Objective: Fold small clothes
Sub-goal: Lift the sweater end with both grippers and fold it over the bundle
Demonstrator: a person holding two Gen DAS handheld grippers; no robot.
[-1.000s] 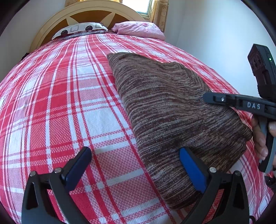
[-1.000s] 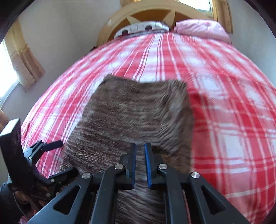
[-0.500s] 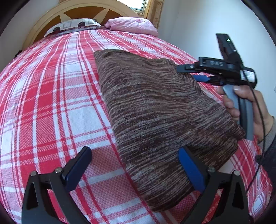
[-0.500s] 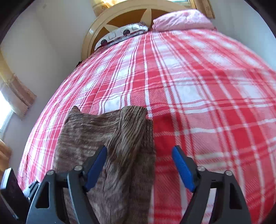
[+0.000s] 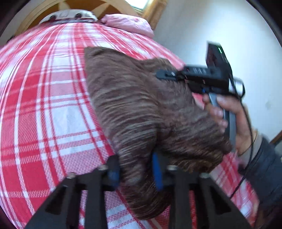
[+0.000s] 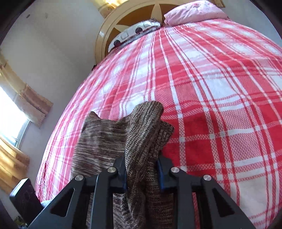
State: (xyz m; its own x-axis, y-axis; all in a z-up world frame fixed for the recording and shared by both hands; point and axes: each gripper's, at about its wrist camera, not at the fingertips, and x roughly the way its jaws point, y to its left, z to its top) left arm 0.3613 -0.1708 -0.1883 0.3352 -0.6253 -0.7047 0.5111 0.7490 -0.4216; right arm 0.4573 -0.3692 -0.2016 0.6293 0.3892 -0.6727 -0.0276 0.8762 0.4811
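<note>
Across nearly the whole scene, spreading out as a red-and-white plaid bedspread, running away toward a cream-and-brown arched headboard at the far end. Leaning against that headboard on the left, a white pillow with dark circles; lying beside it on the right, a pink pillow. Hanging at the left wall, a tan curtain beside a bright window.

Lying on the near part of the bedspread, a brown striped knit garment, its far corner resting flat on the plaid while its near and right edges are bunching up off the bed. Showing up blurred in places in the left wrist view.

Gripping the near edge of the garment, the left gripper, blue pads pressing into a thick fold of knit on both sides. Gripping the right edge, the right gripper, pads likewise clamping a gathered ridge of fabric that is rising between them and drooping toward the camera. Appearing also from the side in the left wrist view as a black tool against the garment's right edge, being held by the person's right hand wrapping around its grey handle, a thin black cable trailing down past a dark sleeve.
</note>
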